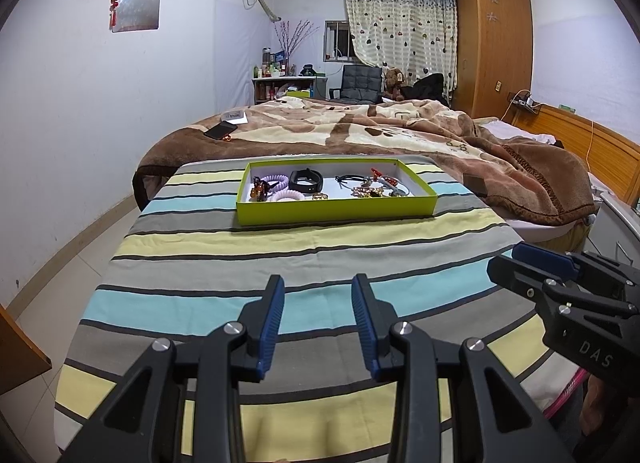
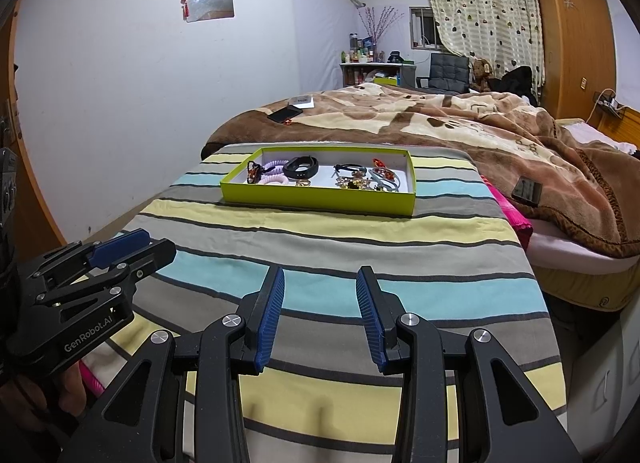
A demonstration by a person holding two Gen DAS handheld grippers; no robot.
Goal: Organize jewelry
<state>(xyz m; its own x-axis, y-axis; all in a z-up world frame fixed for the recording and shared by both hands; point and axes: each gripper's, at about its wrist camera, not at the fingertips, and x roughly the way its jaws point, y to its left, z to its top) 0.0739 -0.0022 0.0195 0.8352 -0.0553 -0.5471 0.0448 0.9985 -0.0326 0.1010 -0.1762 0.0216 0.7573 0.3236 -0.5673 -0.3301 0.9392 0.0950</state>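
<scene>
A lime-green box sits at the far end of a striped cloth. Inside lie purple coil hair ties, a black wristband, a gold ring, an amber beaded piece and tangled gold and silver jewelry. My left gripper is open and empty, well short of the box. My right gripper is open and empty beside it.
Behind the cloth lies a bed with a brown blanket; a phone rests on it. A wardrobe and desk stand at the back. The floor drops off left.
</scene>
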